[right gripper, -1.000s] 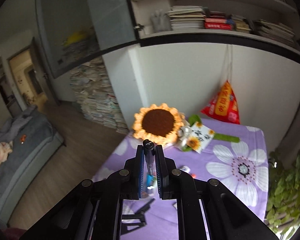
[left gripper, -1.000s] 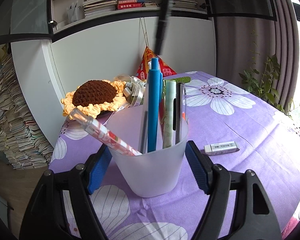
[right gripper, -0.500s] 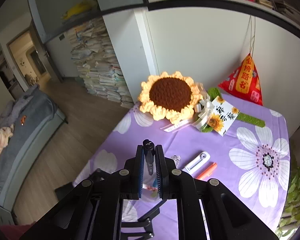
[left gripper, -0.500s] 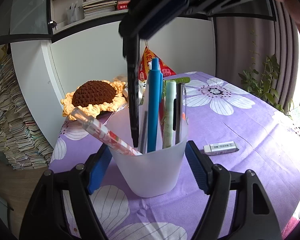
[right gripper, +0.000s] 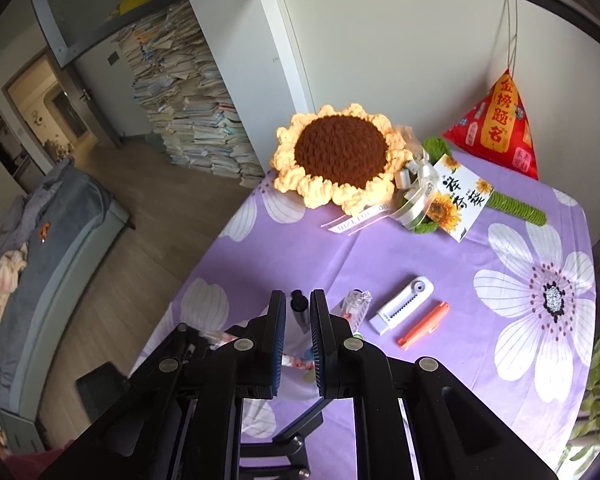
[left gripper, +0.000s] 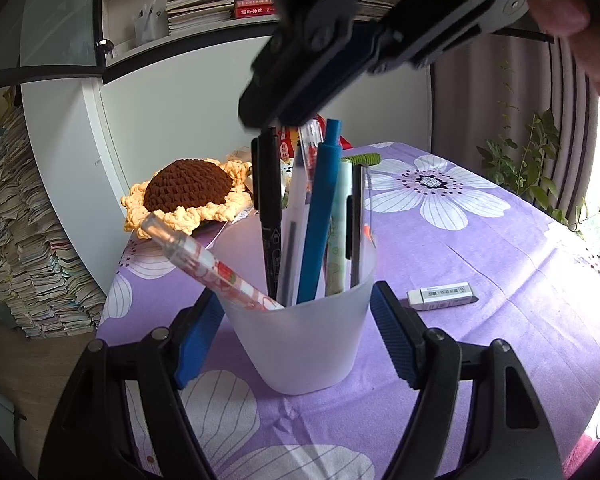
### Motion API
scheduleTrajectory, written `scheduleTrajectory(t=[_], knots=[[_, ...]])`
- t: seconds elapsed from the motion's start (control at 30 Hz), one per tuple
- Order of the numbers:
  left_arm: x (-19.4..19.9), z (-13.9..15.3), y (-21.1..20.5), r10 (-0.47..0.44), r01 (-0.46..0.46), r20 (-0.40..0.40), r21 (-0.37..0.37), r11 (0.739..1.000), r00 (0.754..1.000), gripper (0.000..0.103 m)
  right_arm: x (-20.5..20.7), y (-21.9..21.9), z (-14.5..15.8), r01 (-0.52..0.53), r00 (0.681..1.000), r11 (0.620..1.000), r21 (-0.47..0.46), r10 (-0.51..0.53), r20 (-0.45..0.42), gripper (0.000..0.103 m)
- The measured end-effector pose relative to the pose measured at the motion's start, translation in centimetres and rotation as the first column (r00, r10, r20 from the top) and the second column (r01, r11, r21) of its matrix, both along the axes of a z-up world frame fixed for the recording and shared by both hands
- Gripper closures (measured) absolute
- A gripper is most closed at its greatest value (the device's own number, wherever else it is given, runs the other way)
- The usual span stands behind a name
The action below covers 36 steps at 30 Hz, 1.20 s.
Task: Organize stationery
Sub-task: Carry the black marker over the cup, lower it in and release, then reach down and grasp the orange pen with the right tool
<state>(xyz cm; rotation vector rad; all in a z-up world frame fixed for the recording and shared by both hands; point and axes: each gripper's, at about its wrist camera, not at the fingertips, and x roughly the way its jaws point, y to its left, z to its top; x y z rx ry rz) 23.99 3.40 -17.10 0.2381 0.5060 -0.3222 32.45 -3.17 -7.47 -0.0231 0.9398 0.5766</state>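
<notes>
A frosted plastic cup stands on the purple flowered tablecloth, gripped at its sides by the blue pads of my left gripper. Inside it are a blue pen, a mint pen and a patterned pen that leans out to the left. From above, my right gripper reaches in, shut on the top of a black pen whose tip is down inside the cup. In the right wrist view the black pen's cap shows between the pads of the right gripper.
A white eraser lies right of the cup. Beyond the cup lie a white correction tape and an orange pen. A crochet sunflower and a red pouch sit at the table's far end, with the table edge and floor at left.
My right gripper came down over the cup with the black pen, which now stands deep among the other pens. The left gripper and the cup stayed where they were.
</notes>
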Motion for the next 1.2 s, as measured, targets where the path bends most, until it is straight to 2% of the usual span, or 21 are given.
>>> scheduleTrajectory(t=[0.17,0.27,0.37,0.5,0.63,0.7,0.77,1.2], knots=[[0.0,0.0,0.0,0.0,0.0,0.0,0.0,1.0,1.0,0.03,-1.0,-2.5,2.5,0.064,0.995,0.997,0.047,-0.067,0.074,0.091],[0.0,0.0,0.0,-0.001,0.001,0.001,0.001,1.0,1.0,0.03,-0.6,-5.0,2.9,0.149,0.986,0.988,0.046,-0.152,0.069,0.091],[0.0,0.1,0.0,-0.002,0.002,0.002,0.001,1.0,1.0,0.03,1.1,-7.5,1.2,0.245,0.969,0.969,0.002,-0.245,-0.002,0.091],[0.0,0.0,0.0,-0.001,0.001,0.002,0.001,1.0,1.0,0.03,4.8,-9.6,-3.9,0.308,0.93,0.946,-0.103,-0.322,-0.176,0.091],[0.0,0.0,0.0,0.0,0.0,0.0,0.001,1.0,1.0,0.03,8.1,-11.4,-8.8,0.357,0.86,0.93,-0.09,-0.364,-0.358,0.091],[0.0,0.1,0.0,0.0,0.0,-0.001,0.0,1.0,1.0,0.03,9.3,-11.9,-10.3,0.387,0.823,0.919,-0.073,-0.38,-0.422,0.091],[0.0,0.1,0.1,0.0,0.0,0.0,0.0,1.0,1.0,0.03,10.1,-11.8,-11.0,0.394,0.809,0.917,-0.067,-0.38,-0.449,0.091],[0.0,0.1,0.0,0.0,0.0,0.0,0.0,1.0,1.0,0.03,12.8,-9.5,-13.2,0.366,0.78,0.926,-0.095,-0.361,-0.512,0.091]])
